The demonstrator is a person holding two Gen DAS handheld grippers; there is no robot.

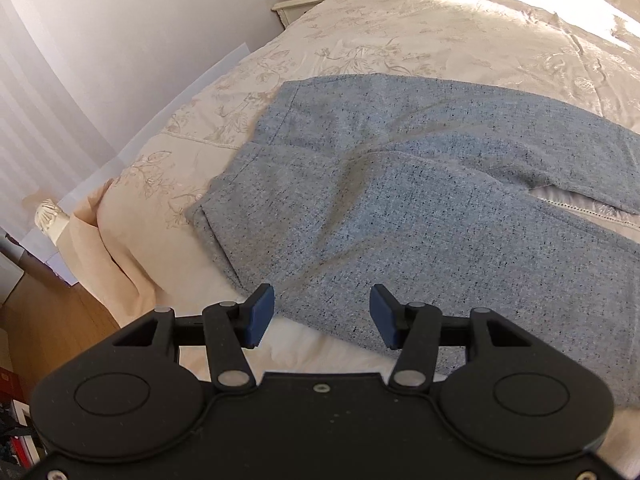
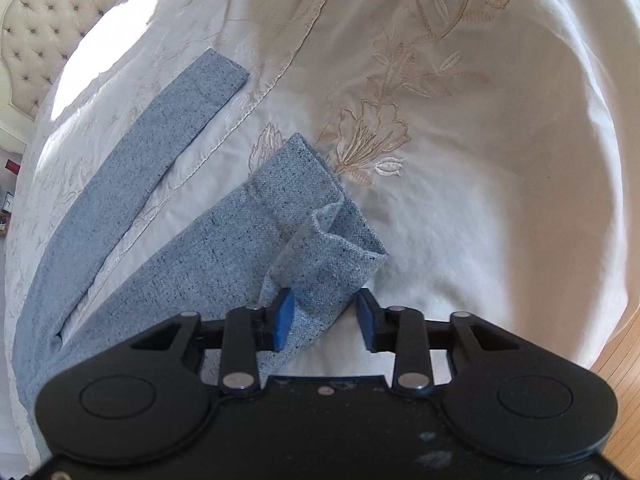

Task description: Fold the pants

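Light blue speckled pants [image 1: 400,184] lie spread on a cream embroidered bedspread [image 1: 400,32]. The waist end is in the left wrist view. My left gripper [image 1: 322,316] hovers open over the near edge of the waist part, with nothing between its pads. The right wrist view shows both legs: the far leg [image 2: 160,128] lies flat, while the near leg's hem [image 2: 320,232] is rumpled and folded over. My right gripper [image 2: 325,314] straddles that hem. Cloth fills the gap between its blue pads [image 2: 282,316], which still stand apart.
The bed's left edge [image 1: 120,240] drops to a wooden floor [image 1: 48,320]. At the far side stands a nightstand [image 1: 304,0] with a photo frame and a clock. A tufted headboard [image 2: 48,20] is at the far left of the right wrist view, and floor [image 2: 624,360] shows at the right.
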